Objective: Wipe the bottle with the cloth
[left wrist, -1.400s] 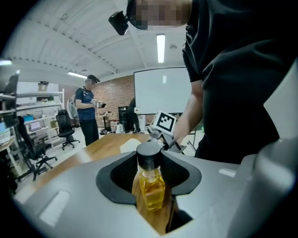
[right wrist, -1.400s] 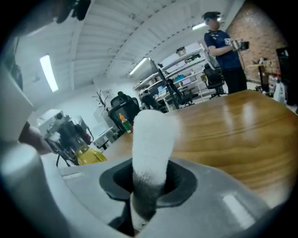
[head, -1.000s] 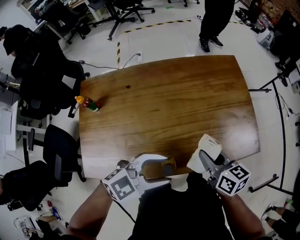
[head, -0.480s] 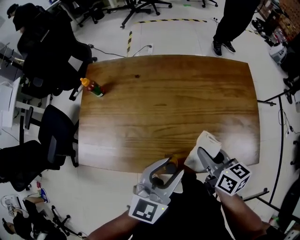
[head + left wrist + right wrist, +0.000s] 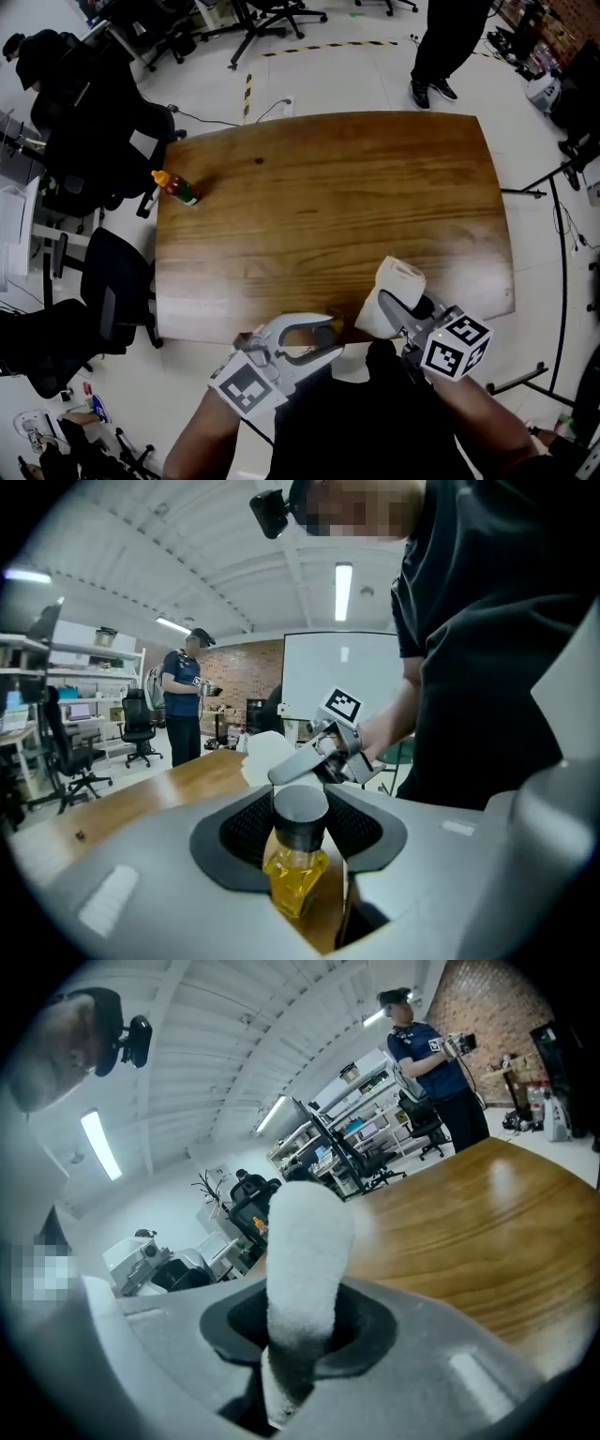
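A small bottle (image 5: 298,855) of yellow liquid with a dark cap stands between the pads of my left gripper (image 5: 300,829), at the table's near edge. The jaws have just been closing on it, and the pads now press on the cap's sides. From the head view, the left gripper (image 5: 330,339) points right and only an amber bit of the bottle (image 5: 341,327) shows. My right gripper (image 5: 392,307) is shut on a rolled white cloth (image 5: 390,292), just right of the bottle. In the right gripper view the cloth (image 5: 305,1251) sticks up from the jaws.
The wooden table (image 5: 328,187) stretches ahead. A second bottle (image 5: 175,187) with an orange cap lies near its far left edge. Black office chairs (image 5: 112,300) crowd the left side. A person (image 5: 441,42) stands beyond the far edge.
The left gripper's jaws have narrowed around the bottle, and it has swung from pointing up the table to pointing right. The right gripper with the cloth has drifted slightly left.
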